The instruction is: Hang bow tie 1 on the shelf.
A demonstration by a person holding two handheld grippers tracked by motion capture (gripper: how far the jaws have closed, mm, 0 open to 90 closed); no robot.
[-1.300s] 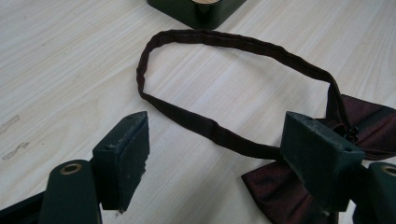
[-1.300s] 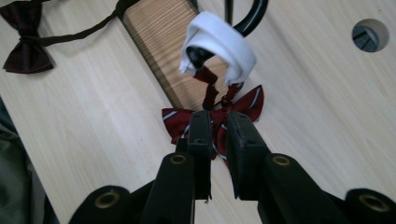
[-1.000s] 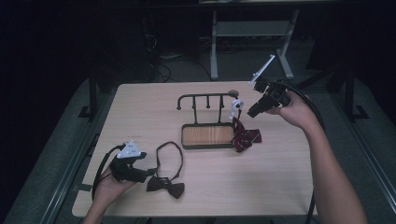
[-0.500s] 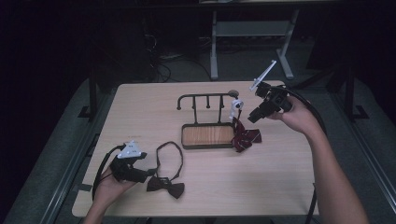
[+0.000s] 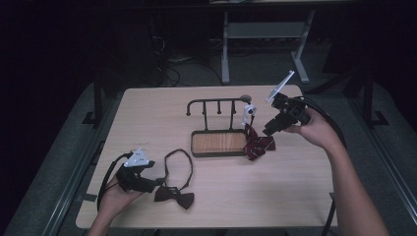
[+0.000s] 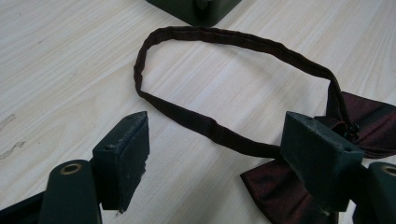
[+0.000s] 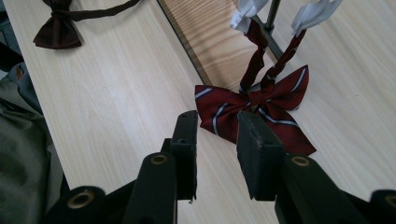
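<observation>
The left claw (image 5: 160, 183) rests low on the table (image 5: 147, 113), jaws wide apart and empty, straddling the strap beside the dark bow tie (image 6: 299, 186). The right claw (image 7: 215, 140) hovers with a narrow gap, gripping nothing, just above the striped bow tie (image 7: 261, 109) hanging off the rack (image 5: 219, 104).

We see the rack (image 5: 219, 132) mid-tabletop (image 5: 147, 113), one bow tie (image 5: 256, 143) hanging at its right end, another bow tie (image 5: 175, 195) lying front-left
</observation>
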